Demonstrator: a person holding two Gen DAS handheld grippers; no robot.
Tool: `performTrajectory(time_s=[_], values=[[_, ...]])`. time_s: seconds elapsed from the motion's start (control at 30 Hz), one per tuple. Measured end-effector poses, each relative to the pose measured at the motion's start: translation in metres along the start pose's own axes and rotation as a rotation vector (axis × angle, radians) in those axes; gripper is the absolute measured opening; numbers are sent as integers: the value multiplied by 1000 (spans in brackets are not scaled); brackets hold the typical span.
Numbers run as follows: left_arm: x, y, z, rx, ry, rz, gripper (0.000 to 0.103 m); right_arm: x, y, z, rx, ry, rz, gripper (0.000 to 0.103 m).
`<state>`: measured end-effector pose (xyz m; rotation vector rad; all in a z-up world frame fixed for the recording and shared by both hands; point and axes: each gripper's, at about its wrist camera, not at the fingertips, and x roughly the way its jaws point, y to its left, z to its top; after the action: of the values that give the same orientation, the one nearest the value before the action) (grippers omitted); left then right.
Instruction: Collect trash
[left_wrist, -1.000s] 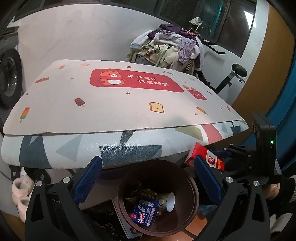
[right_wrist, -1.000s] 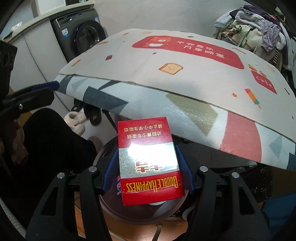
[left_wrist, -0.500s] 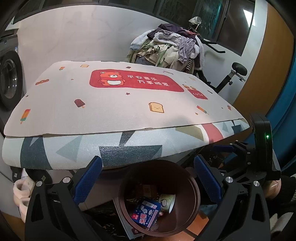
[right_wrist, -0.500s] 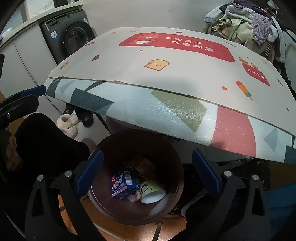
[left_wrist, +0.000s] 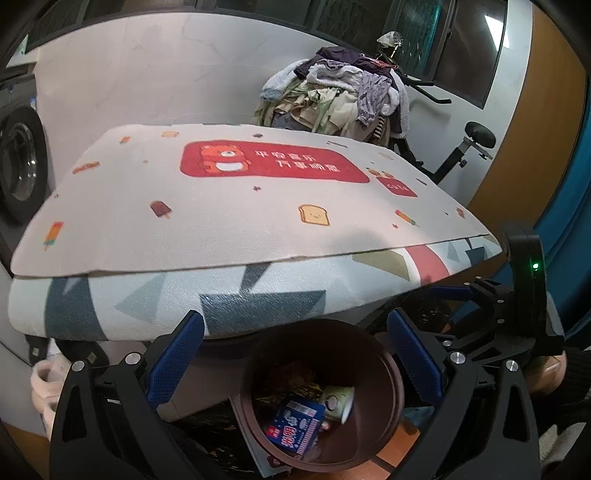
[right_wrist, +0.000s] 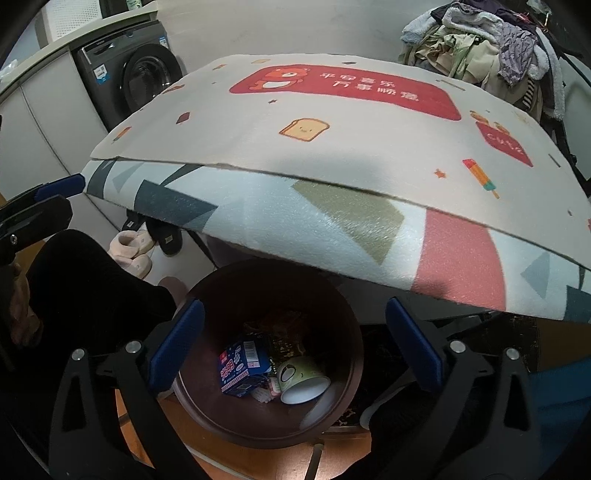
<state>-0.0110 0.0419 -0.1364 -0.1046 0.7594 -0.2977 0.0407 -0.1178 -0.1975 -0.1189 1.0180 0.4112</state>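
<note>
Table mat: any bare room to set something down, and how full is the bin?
The table mat shows nothing on it, from the red bear banner to the near edge. The bin floor is crowded with a blue carton and a paper cup.

A printed mat (right_wrist: 332, 122) is covering the table, a washing machine (right_wrist: 144, 77) is standing by the pale wall, and clothes (left_wrist: 340, 99) are piling on an exercise bike (left_wrist: 469, 147) beneath a dark window (left_wrist: 469, 40).

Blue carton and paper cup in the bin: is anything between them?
Right wrist view: a crumpled dark snack wrapper lies between the blue carton and paper cup.
</note>
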Motion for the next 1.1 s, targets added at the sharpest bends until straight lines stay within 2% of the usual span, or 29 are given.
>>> performTrajectory(time_s=[0.2,0.4,0.57,0.67,0.77,1.0,1.1], values=[[-21,-14,35,85,-84,86,97,-40,-13,27,34,-97,-35,97],[-53,-36,82,158,-186,111,97,-104,-22,69,53,-230,-96,97],[-82,-49,104,188,-271,128,97,-145,-24,86,31,-315,-112,97],[-92,-50,111,172,-287,117,97,-165,-26,91,34,-349,-108,97],[-102,-56,113,169,-317,154,97,-177,-25,92,34,-368,-101,97],[-106,-62,115,171,-298,249,97,-191,-21,89,21,-397,-97,97],[-107,-61,115,164,-299,258,97,-193,-19,89,24,-403,-99,97]])
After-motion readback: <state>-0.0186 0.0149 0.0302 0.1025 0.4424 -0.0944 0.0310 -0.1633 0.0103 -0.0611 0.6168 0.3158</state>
